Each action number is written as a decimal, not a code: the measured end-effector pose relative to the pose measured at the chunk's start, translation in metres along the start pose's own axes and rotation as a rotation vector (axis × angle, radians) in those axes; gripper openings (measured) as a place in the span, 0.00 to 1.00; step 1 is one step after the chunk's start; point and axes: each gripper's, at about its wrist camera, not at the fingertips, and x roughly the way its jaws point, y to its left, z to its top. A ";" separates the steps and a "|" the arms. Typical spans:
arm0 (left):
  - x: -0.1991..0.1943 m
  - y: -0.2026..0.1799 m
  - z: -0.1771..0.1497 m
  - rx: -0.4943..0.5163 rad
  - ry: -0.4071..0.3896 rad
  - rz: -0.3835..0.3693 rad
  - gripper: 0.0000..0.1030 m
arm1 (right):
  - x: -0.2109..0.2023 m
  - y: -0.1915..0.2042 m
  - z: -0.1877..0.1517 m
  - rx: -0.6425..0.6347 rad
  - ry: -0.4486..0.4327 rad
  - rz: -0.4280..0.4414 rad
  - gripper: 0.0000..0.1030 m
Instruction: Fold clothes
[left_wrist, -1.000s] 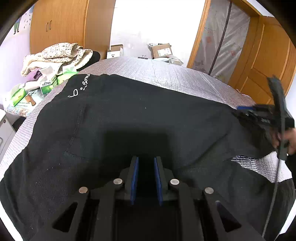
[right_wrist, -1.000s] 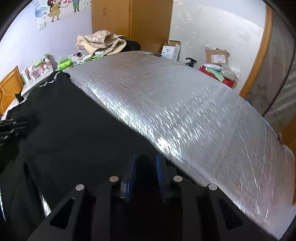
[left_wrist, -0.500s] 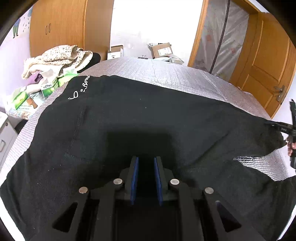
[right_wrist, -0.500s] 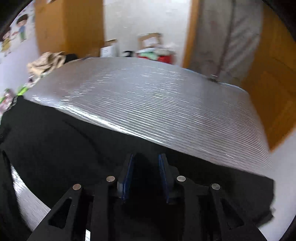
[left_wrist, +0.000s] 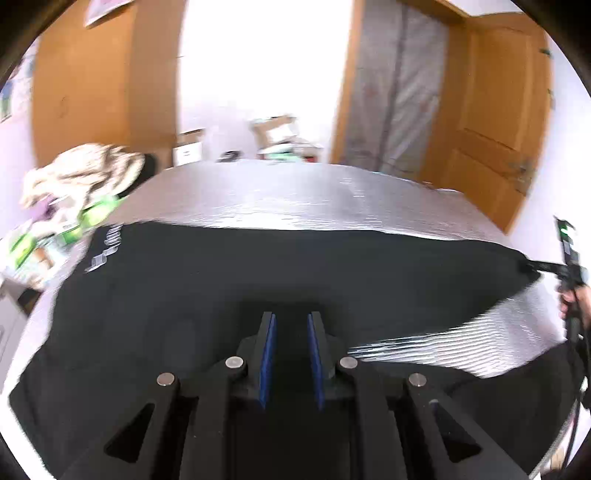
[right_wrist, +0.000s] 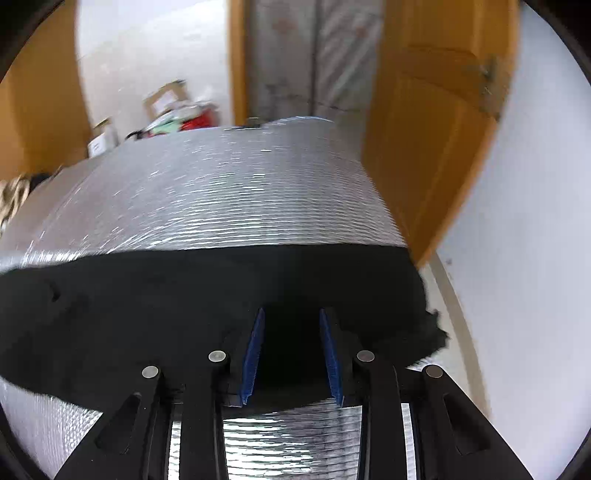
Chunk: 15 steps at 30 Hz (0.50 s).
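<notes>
Black garment (left_wrist: 258, 273) lies spread flat across the silver quilted foil table cover (left_wrist: 295, 192), taking up the near half of the table; the far half of the cover is bare. White lettering (left_wrist: 105, 249) runs along the garment's left edge, but it's motion-blurred and I can't read it. Left gripper (left_wrist: 290, 354) hangs over the near middle of the garment, blue pads (left_wrist: 266, 354) parallel with a narrow gap; dark cloth shows behind that gap, and I can't tell whether any of it is actually pinched. Right gripper (right_wrist: 291, 350) is at the garment's right-hand end near the table's right edge, blue pads (right_wrist: 253, 350) clearly apart and the jaws opening; black fabric sits between them, pads not pressing on it. From the left wrist view that gripper shows at the far right with a hand (left_wrist: 576, 299) on its handle, tip at the garment's pointed corner (left_wrist: 521, 264). A wedge of bare foil shows between that corner and the near hem. Background: heap of patterned fabric (left_wrist: 85, 173) and green packets (left_wrist: 96, 214) off the left edge, cardboard boxes (left_wrist: 275, 129) with labels too blurred to read against the far wall, a wooden door (left_wrist: 495, 122) on the right.
</notes>
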 end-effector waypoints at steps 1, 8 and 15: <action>0.006 -0.010 0.000 0.018 0.015 -0.022 0.17 | 0.001 -0.009 0.001 0.033 0.002 -0.002 0.31; 0.043 -0.045 -0.013 0.060 0.114 -0.094 0.17 | -0.001 -0.041 0.005 0.110 -0.011 -0.040 0.31; 0.056 -0.055 -0.013 0.071 0.140 -0.088 0.17 | 0.019 -0.058 0.008 0.115 0.015 -0.055 0.32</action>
